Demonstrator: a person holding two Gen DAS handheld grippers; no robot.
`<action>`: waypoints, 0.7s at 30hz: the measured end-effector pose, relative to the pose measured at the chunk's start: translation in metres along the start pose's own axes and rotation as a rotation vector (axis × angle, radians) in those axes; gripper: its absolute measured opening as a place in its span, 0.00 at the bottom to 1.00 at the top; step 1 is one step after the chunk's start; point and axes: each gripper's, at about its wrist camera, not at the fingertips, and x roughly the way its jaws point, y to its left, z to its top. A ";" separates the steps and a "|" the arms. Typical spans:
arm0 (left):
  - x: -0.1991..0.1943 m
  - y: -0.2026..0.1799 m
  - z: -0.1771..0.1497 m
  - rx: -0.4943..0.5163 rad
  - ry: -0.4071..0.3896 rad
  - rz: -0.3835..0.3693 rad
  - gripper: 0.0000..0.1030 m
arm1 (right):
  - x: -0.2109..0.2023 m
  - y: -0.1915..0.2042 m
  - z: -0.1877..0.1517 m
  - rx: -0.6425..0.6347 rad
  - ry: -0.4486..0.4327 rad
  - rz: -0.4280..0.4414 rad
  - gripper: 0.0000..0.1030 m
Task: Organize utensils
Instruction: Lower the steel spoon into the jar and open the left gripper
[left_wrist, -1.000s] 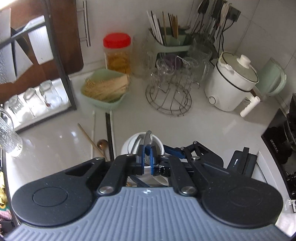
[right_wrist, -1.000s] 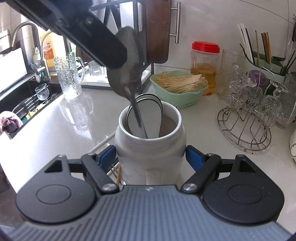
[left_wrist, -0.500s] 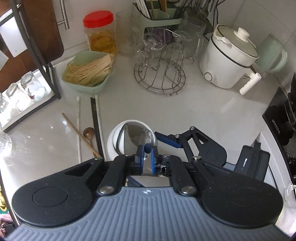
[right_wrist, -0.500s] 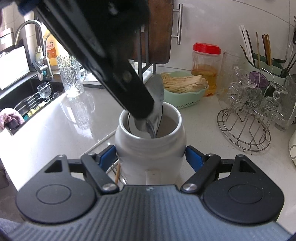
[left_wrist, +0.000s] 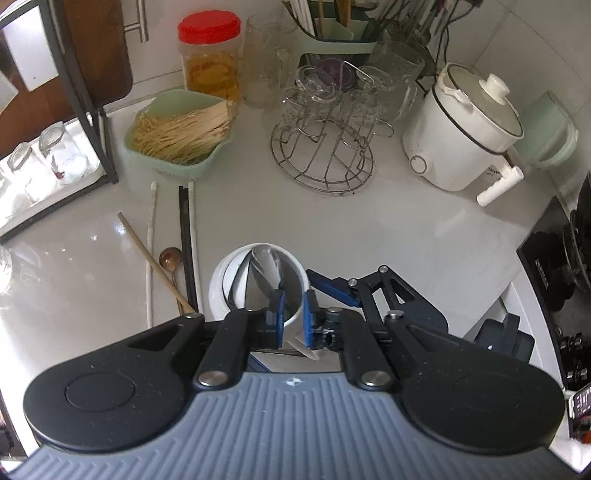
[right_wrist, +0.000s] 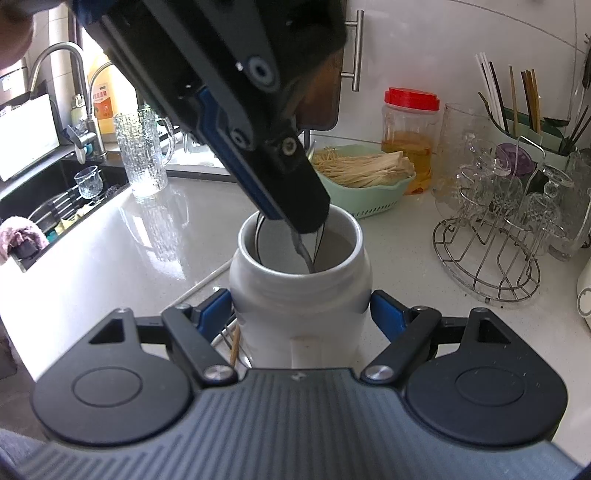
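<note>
Left gripper (left_wrist: 292, 312): now parted, releasing the metal spoon (left_wrist: 266, 264).
Spoon: resting inside the white ceramic jar (right_wrist: 300, 291), no longer suspended above.
Right gripper (right_wrist: 300, 314): clamping the jar.

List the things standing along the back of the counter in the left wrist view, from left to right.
Pale green basket of dried noodles → clear plastic jar with red lid → round wire rack of glass cups → white electric cooker with glass lid → pale green kettle.
</note>
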 end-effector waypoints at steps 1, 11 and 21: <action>-0.002 0.000 -0.001 -0.002 -0.010 0.000 0.19 | 0.000 -0.001 0.000 -0.001 0.002 0.003 0.82; -0.037 0.014 -0.003 -0.051 -0.169 0.040 0.39 | 0.003 0.000 0.005 0.012 0.018 -0.007 0.82; -0.043 0.059 -0.016 -0.156 -0.220 0.086 0.47 | 0.008 -0.002 0.007 0.039 0.014 -0.042 0.82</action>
